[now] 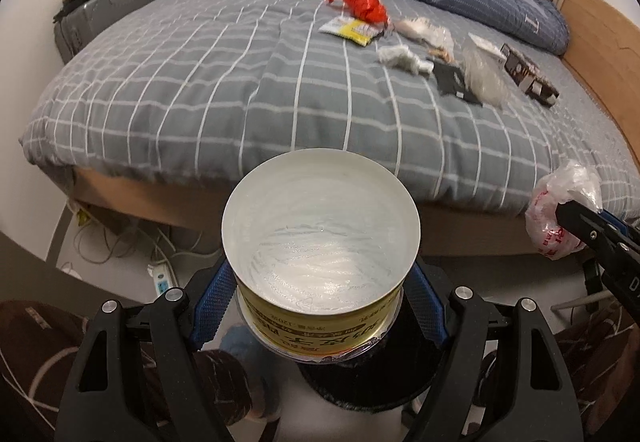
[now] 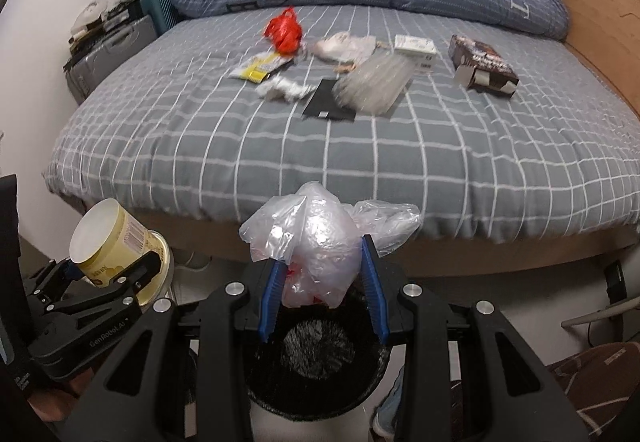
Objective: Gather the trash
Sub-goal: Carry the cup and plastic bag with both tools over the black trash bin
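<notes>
Above the black-lined bin [image 2: 316, 366]: left gripper [image 1: 320, 306] clamped on yellow cup [image 1: 320, 242], right gripper [image 2: 322, 282], marked "GenRobot.AI", pinching crumpled plastic bag [image 2: 320, 238]

Each gripper is matte black plastic with triangular cut-outs in its arms and round silver screw heads at the pivots. The left gripper [image 1: 320, 306] and right gripper [image 2: 324, 294] carry 2 blue ridged finger pads each. White "GenRobot.AI" lettering marks the left body.

left gripper [image 1: 320, 306] clamped wide, right gripper [image 2: 323, 282] clamped narrow, both tilted downward side by side
</notes>
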Demonstrator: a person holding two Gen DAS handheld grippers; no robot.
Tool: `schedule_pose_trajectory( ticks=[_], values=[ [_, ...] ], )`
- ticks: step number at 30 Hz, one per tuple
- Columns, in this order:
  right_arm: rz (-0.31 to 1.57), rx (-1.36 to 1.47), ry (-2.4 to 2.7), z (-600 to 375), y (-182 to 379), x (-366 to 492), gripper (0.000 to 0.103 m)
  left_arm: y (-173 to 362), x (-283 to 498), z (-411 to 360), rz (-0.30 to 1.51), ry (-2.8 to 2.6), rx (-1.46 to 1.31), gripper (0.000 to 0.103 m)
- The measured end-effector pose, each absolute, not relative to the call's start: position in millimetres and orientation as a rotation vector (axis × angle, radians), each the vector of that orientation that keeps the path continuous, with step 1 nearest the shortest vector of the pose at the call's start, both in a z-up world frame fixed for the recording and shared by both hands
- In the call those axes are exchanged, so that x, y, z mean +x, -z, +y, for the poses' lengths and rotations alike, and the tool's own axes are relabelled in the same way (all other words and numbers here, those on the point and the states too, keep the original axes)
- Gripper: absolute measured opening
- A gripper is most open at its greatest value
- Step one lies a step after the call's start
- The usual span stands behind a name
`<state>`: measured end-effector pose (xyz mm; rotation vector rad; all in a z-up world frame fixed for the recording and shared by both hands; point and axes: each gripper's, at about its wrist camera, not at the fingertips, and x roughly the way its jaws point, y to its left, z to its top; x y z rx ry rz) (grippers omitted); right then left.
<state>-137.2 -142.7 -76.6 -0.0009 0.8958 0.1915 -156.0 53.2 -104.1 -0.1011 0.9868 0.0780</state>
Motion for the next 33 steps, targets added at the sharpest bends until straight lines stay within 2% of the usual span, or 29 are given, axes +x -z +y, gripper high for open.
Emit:
schedule_pose_trajectory(
  ticks=[33],
  values=[
    [1.254,-0.040,-0.229,-101,253,-103,0.035,242,-133,71,1.224,-0.093,-0.081,0.076]
  ],
)
